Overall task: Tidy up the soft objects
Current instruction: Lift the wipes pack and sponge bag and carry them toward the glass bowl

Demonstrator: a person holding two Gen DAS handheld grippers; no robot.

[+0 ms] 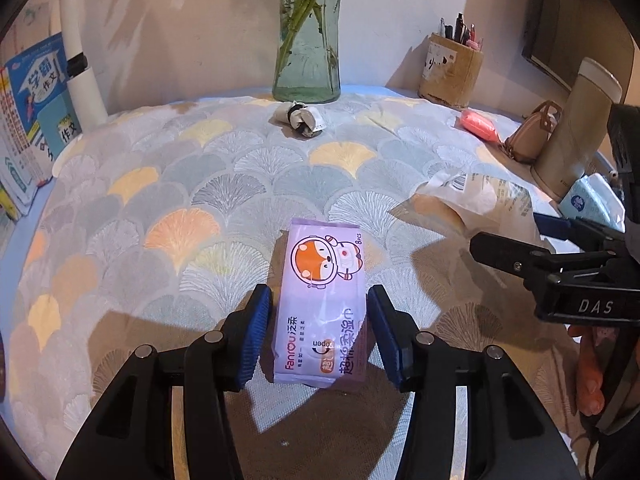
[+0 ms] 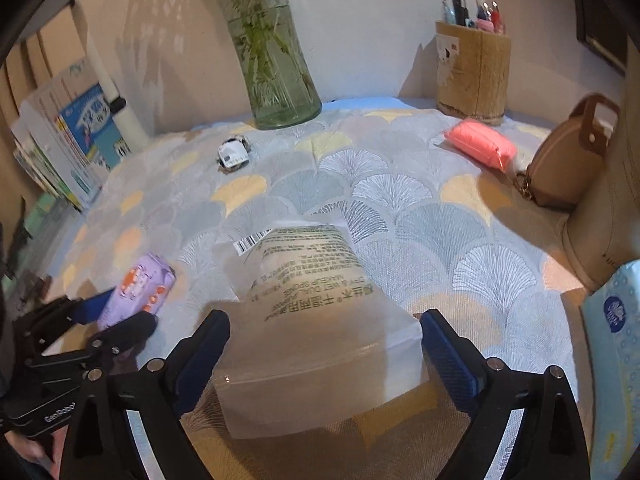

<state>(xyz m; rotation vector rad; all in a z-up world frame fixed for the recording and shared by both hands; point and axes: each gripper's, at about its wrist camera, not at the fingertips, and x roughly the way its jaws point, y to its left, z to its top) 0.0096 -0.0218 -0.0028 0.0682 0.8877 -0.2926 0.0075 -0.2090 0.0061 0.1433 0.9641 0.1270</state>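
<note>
A purple wet-wipes pack [image 1: 323, 304] with an orange cartoon fox lies on the patterned tablecloth [image 1: 168, 184]. My left gripper [image 1: 319, 306] is open, its blue pads on either side of the pack with small gaps. The pack also shows in the right wrist view [image 2: 138, 290]. A clear bag of makeup sponges [image 2: 316, 320] lies between the open fingers of my right gripper [image 2: 325, 332], apart from both pads. The bag shows in the left wrist view [image 1: 472, 192], with the right gripper [image 1: 516, 240] beside it.
A glass vase [image 1: 306, 40] stands at the back, a small rolled bundle [image 1: 298, 118] before it. A pink pack [image 2: 480, 146], tan pouch [image 2: 568, 168], pen holder [image 2: 472, 68], tall cream cylinder [image 1: 576, 120] and blue tissue pack [image 2: 616, 344] stand right. Books [image 1: 32, 120] lean left.
</note>
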